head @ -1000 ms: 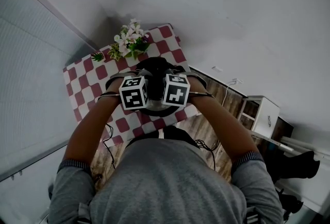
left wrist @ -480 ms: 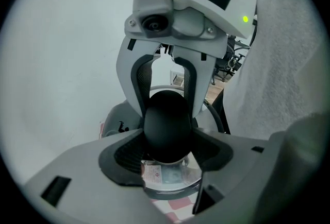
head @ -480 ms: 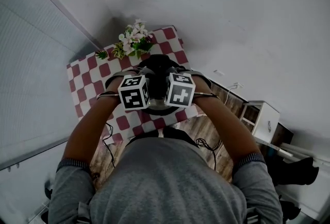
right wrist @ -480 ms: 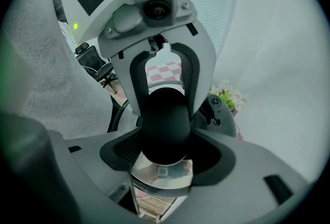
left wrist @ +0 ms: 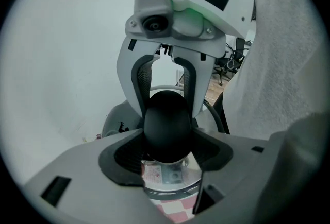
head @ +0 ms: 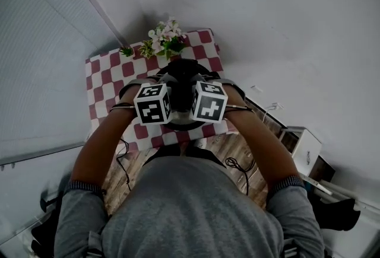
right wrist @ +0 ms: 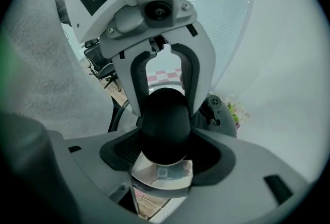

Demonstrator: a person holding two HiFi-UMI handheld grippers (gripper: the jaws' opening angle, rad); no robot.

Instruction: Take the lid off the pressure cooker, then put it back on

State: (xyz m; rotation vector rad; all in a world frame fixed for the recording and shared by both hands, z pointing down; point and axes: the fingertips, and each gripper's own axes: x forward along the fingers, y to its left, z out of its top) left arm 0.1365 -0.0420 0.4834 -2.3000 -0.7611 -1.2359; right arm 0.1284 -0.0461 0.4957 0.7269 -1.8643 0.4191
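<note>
lid (left wrist: pixel 167 175) hangs right under both grippers, its black knob (left wrist: pixel 166 124) caught between them. left gripper (left wrist: pixel 167 152) is clamped on the knob, pads pressed against its round sides. right gripper (right wrist: pixel 165 155) grips the same knob from the opposite side, so the two face each other with their cubes close together. the lid's shiny top shows just below each pair of jaws. cooker (head: pixel 183 76) sits beneath and just beyond the grippers on the checked table (head: pixel 110 76), with flowers (head: pixel 165 40) farther out past it. whether the lid has cleared the pot cannot be told. against a second ago, both grippers have come up a little and their cubes look slightly larger in the head view. the hold on the knob is the same. the table and flowers have slid right in that view.
</note>
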